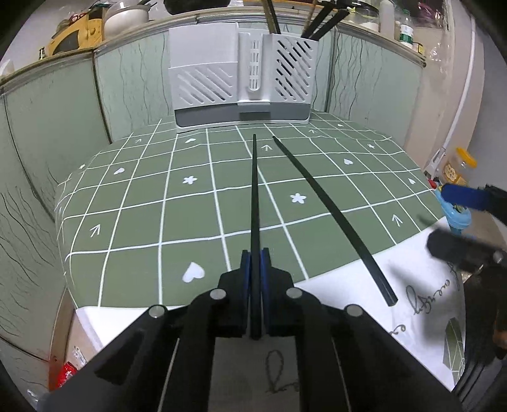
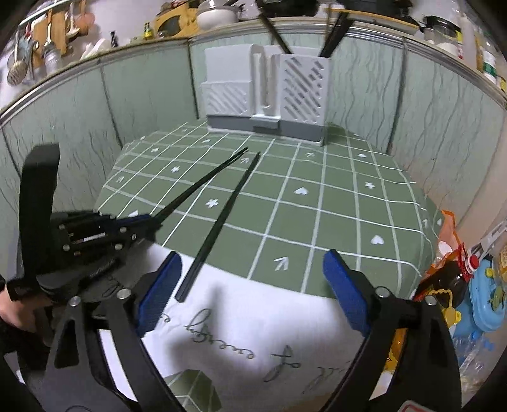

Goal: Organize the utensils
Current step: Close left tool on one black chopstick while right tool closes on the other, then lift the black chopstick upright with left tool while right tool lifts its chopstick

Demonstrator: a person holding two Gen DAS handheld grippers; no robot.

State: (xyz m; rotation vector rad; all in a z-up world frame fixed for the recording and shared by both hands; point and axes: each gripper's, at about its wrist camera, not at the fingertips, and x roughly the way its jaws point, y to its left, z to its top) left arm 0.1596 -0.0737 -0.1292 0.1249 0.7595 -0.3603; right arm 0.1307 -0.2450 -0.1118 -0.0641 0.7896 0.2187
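My left gripper (image 1: 255, 253) is shut on a black chopstick (image 1: 254, 190) that points toward the white utensil holder (image 1: 240, 79) at the table's far side. A second black chopstick (image 1: 332, 218) lies loose on the green checked tablecloth (image 1: 142, 196), just right of the held one. My right gripper (image 2: 250, 279) is open and empty above the table's near edge; the loose chopstick (image 2: 221, 222) lies by its left finger. The left gripper (image 2: 139, 223) with its chopstick (image 2: 202, 185) shows at left. The holder (image 2: 266, 92) has several dark utensils in its right compartment.
Green panelled walls (image 1: 57, 120) enclose the table on the left, back and right. A shelf above carries pots and jars (image 1: 126, 16). Bottles and a blue plastic item (image 2: 484, 294) stand off the table's right side. White lettered cloth (image 2: 253, 332) covers the near edge.
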